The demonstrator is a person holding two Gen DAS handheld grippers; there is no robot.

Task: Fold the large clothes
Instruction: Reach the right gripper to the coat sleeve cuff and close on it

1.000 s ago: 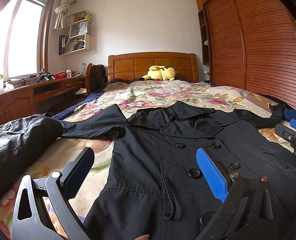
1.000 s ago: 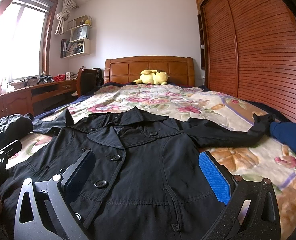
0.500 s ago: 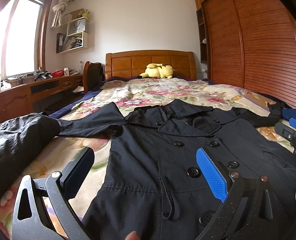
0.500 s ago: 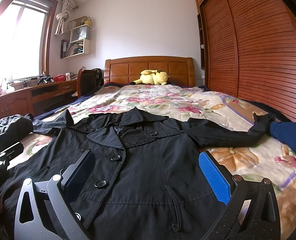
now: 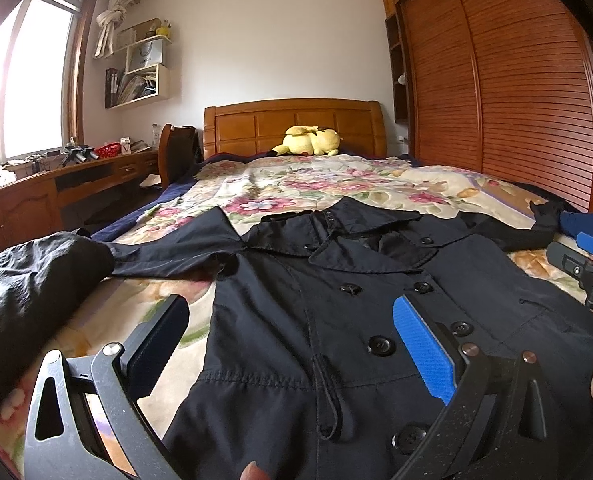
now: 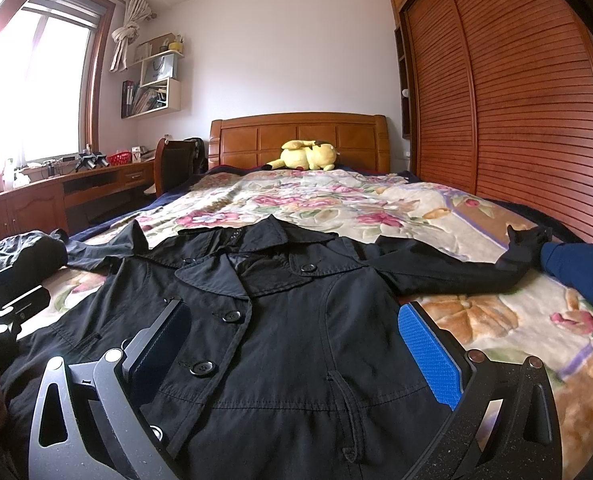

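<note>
A black double-breasted coat (image 6: 288, 332) is laid face up on the floral bedspread (image 6: 476, 320) of the bed, collar toward the headboard at twelve o'clock and both sleeves spread out to the sides. In the left wrist view the left claw (image 5: 292, 344) is held open with nothing between its fingers, low over the coat's left front edge; in the right wrist view the right claw (image 6: 296, 344) is likewise spread wide and empty, over the coat's right front panel. No fold appears to have been started yet.

Several risks can be judged from this layout. The sleeve at nine o'clock (image 5: 168, 252) lies touching a second dark garment (image 5: 28, 284), so the wrong cloth, or both cloths together, could be pinched if that sleeve is taken near its end. The sleeve at three o'clock (image 6: 456, 268) ends against a blue item (image 6: 580, 272) at the bed's edge, which could be dragged along with it. The fabric looks thin and smooth, so only the top layer might be caught, leaving the back panel behind and the fold skewed. The buttons (image 6: 202, 368) and the belt loop (image 6: 348, 412) could be snagged by a claw finger. The loose bedspread could also be gathered up if a claw is closed too deep.
</note>
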